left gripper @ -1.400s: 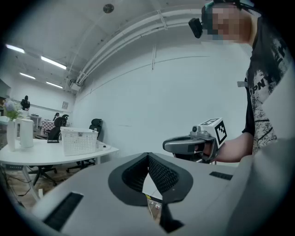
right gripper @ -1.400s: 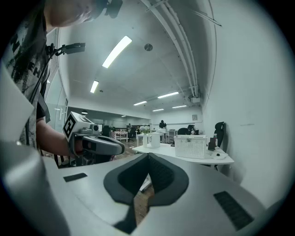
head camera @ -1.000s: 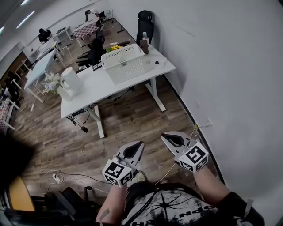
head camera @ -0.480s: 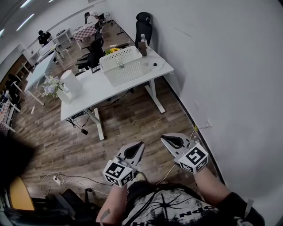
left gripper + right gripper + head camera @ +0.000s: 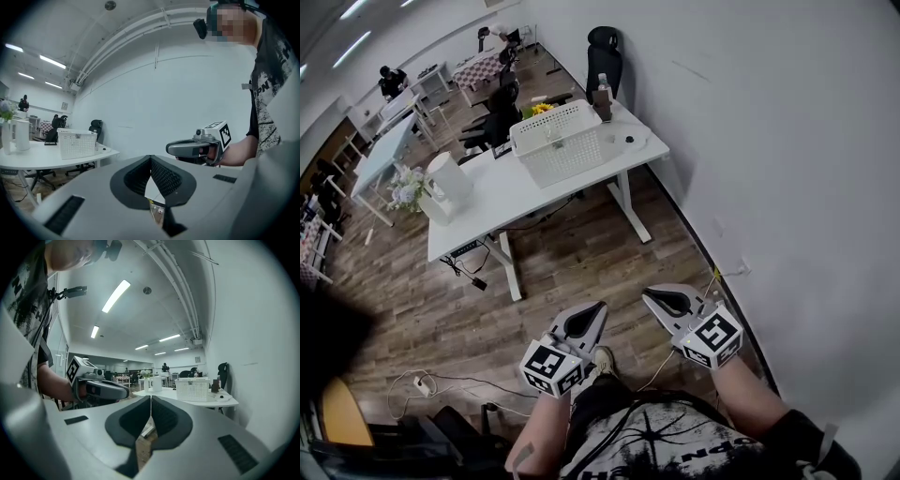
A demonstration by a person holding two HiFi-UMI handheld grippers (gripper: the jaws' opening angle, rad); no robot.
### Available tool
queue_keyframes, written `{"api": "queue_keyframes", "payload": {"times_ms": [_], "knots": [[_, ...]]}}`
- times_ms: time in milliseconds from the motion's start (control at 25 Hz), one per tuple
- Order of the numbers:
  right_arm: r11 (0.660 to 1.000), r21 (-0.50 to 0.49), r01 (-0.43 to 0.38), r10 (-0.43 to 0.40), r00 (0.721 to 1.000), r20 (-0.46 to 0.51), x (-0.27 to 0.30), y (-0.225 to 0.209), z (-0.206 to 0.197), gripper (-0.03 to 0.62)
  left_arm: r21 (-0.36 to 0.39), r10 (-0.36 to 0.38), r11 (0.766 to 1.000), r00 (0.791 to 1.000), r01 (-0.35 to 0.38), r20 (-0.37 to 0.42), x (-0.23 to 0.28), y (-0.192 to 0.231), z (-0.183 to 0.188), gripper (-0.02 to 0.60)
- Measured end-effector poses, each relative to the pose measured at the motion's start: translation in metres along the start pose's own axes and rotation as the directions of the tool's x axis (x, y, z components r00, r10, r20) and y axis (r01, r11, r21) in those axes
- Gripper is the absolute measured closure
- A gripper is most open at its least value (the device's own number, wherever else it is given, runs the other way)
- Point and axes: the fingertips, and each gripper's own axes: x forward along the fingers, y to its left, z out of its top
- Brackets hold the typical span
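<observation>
Left tool: the left tool [image 5: 151, 158] is pressing its jaws together at the tips and gripping nothing, hanging in the air in front of the person.
Right tool: the right tool [image 5: 151, 398] is likewise closing on nothing, pointing the same way, near its partner but apart.
Surroundings: both are hovering over the wooden floor [image 5: 581, 253] beside the wall [image 5: 787, 141]. The white table [image 5: 516, 192] is standing well apart ahead, carrying a white basket [image 5: 555, 141] and a white jug [image 5: 450, 175].
Change: since a second ago both tools are keeping pose and closure. Only the view is drifting, the jug sliding toward the left gripper view's edge.
Meaning: nothing is being handled, and the table's things are staying out of reach.
</observation>
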Motion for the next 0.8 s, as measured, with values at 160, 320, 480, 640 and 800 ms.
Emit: {"api": "queue_keyframes", "payload": {"times_ms": [160,320,480,640,800], "knots": [[1.0,-0.001,0.007,-0.007,1.0,-0.003,0.016,-0.01,0.0,0.571,-0.009,-0.007,1.0,1.0,0.007,0.002,0.007,0.018,-0.002,0.571],[1.0,0.001,0.012,-0.012,1.0,-0.012,0.039,-0.023,0.0,0.571,-0.016,-0.018,1.0,1.0,0.018,0.005,0.017,0.044,0.0,0.571],[1.0,0.005,0.022,-0.022,1.0,-0.02,0.071,-0.036,0.004,0.571,-0.02,-0.036,0.999,0.999,0.036,0.001,0.025,0.077,0.004,0.571],[0.999,0.006,0.036,-0.036,0.999,-0.021,0.106,-0.051,0.01,0.571,-0.029,-0.052,0.998,0.999,0.052,-0.004,0.035,0.116,0.008,0.571],[0.998,0.006,0.055,-0.054,0.998,-0.018,0.141,-0.064,0.017,0.571,-0.031,-0.069,0.997,0.998,0.068,-0.002,0.041,0.156,0.014,0.571]]}}
